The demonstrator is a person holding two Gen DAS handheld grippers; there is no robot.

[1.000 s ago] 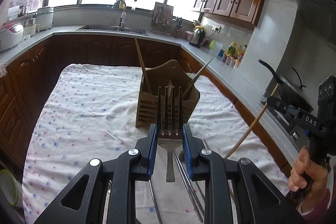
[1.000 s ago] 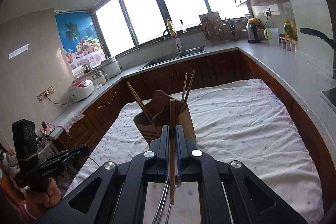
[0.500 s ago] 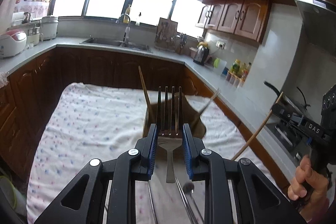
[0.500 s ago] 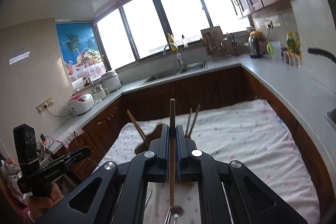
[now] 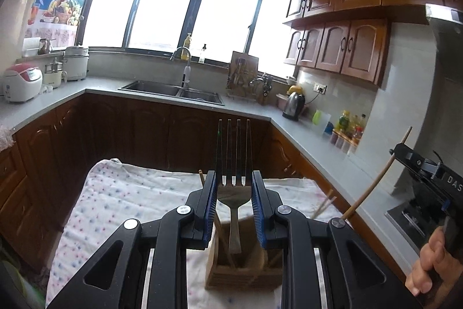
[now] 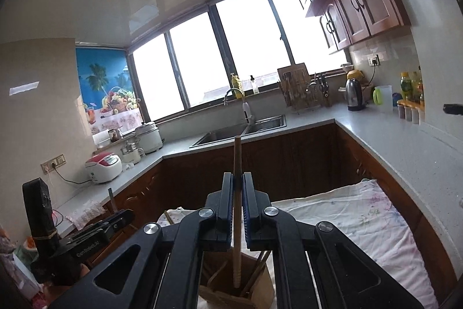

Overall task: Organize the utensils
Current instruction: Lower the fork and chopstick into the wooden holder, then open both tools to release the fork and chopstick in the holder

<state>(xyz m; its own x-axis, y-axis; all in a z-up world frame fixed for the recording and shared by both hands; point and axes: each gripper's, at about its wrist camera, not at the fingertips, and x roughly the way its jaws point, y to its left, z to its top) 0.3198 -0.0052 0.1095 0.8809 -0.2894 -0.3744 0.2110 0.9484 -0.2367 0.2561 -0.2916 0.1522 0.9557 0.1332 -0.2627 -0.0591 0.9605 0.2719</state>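
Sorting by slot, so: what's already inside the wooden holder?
Inside the wooden holder, several wooden chopsticks lean. The tongs and the held fork cover much of its opening, so a full count and its dividers stay hidden.

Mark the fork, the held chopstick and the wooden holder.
fork (image 5: 233, 152), left wrist view, on the tines.
chopstick (image 6: 237, 158), right wrist view, on the upper shaft.
wooden holder (image 5: 243, 275), left wrist view, on the front wall.
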